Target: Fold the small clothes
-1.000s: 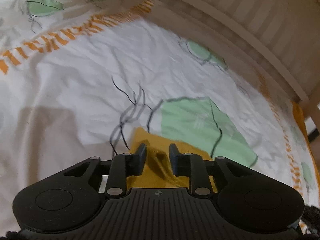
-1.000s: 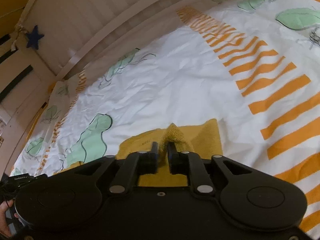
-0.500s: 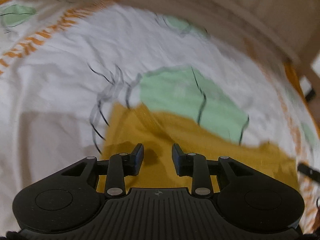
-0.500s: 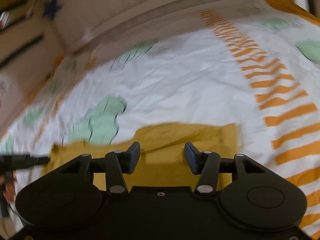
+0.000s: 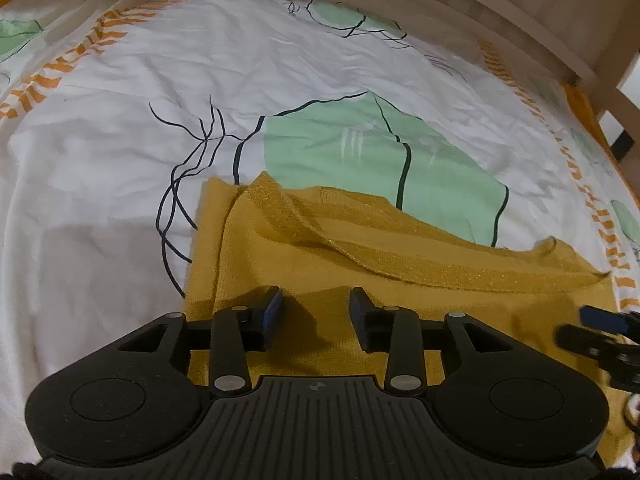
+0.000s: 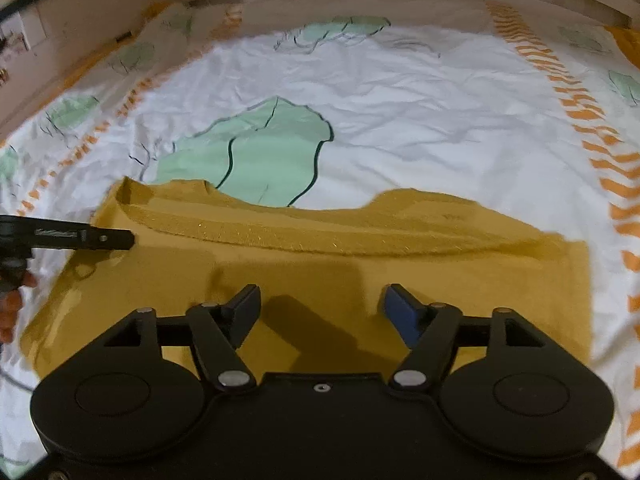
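Mustard-yellow knitted garment (image 5: 328,280) released, lying flat on patterned bedsheet (image 5: 120,140); left gripper (image 5: 316,308) and right gripper (image 6: 320,308) just opened, empty; fold laid.

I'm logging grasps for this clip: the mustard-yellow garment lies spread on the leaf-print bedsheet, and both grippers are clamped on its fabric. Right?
Not quite: neither gripper is clamped on it. In the left wrist view the left gripper has its jaws apart over the mustard-yellow garment; in the right wrist view the right gripper stands wider still, nothing pinched. Both have just been opening. The garment does lie spread on the leaf-print bedsheet.
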`<state>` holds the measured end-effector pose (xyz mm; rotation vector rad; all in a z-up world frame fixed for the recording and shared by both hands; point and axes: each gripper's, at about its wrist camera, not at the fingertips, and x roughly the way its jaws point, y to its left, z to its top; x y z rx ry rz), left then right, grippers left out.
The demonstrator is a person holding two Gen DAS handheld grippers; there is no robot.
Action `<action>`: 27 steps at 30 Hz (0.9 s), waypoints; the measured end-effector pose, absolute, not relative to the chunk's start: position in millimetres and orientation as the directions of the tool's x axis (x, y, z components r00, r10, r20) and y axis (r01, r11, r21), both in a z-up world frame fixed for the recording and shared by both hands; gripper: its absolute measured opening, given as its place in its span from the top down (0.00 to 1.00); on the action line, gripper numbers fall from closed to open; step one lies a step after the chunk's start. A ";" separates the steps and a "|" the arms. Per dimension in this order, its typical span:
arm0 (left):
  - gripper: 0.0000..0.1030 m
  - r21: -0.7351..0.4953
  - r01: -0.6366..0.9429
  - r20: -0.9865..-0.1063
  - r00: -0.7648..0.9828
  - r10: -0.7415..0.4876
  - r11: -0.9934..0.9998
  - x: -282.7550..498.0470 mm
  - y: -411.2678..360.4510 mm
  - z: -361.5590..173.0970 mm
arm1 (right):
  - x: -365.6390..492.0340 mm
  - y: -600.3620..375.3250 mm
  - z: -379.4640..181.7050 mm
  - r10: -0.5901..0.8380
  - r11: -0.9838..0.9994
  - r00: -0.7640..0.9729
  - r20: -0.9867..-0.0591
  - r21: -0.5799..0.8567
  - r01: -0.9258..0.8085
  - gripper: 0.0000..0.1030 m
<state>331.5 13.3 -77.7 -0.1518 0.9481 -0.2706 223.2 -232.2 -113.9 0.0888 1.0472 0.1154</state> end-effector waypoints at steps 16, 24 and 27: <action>0.60 -0.296 0.131 -0.787 0.527 -0.319 0.946 338.7 18.0 -73.2 | 277.5 -243.3 -114.0 0.109 0.977 0.510 -0.853 0.187 0.104 0.26; 0.59 -0.269 0.166 -0.805 0.501 -0.316 0.949 328.6 7.6 -62.5 | 201.9 -296.1 -80.3 0.173 0.948 0.522 -0.835 0.285 0.143 0.25; 0.59 -0.275 0.192 -0.810 0.482 -0.335 0.942 319.9 2.3 -56.0 | 166.1 -317.1 -76.2 0.177 0.938 0.511 -0.841 0.302 0.173 0.25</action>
